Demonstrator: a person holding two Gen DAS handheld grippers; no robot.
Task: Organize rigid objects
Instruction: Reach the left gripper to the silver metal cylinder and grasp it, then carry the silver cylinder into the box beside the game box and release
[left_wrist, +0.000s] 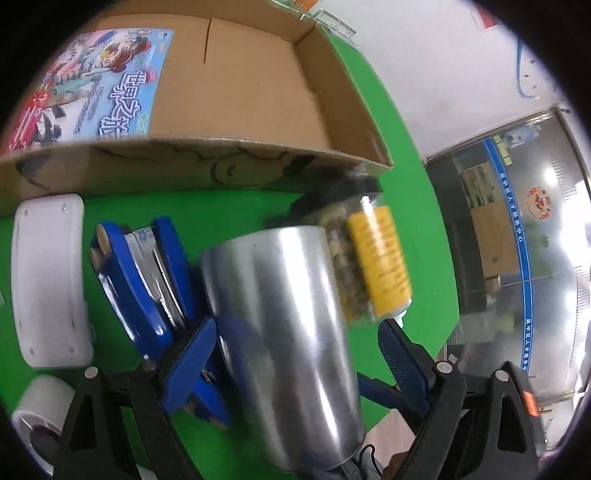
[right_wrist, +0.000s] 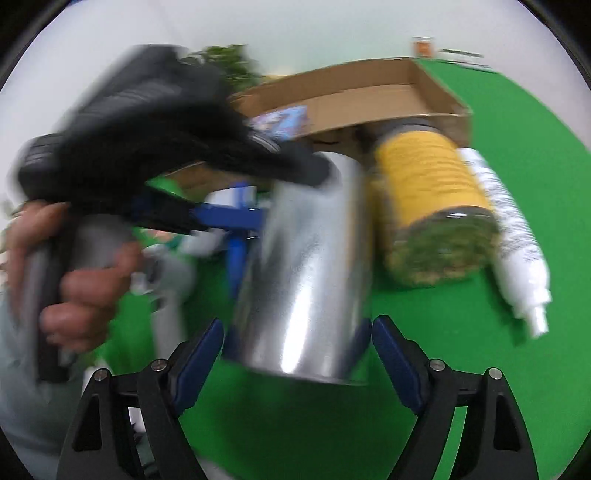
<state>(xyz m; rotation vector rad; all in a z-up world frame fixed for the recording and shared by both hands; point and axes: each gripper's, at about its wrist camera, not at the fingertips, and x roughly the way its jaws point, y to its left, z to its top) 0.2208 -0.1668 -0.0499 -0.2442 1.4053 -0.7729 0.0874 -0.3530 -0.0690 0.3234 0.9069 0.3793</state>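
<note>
Your left hand-held gripper (left_wrist: 295, 354) and right hand-held gripper (right_wrist: 297, 350) both stand wide around the metal can (left_wrist: 284, 332), lying on the green table (left_wrist: 406, 221), at 6 o'clock from the cardboard box (left_wrist: 240, 92).

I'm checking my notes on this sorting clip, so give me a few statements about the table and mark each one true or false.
1. The cardboard box holds a picture book. True.
2. The table cover is red. False: it is green.
3. The jar with the yellow label lies on its side beside the shiny metal can. True.
4. The white spray bottle stands upright inside the box. False: it lies on the cover, outside the box, next to the jar.
5. The metal can sits inside the box. False: it is outside, in front of it.
</note>
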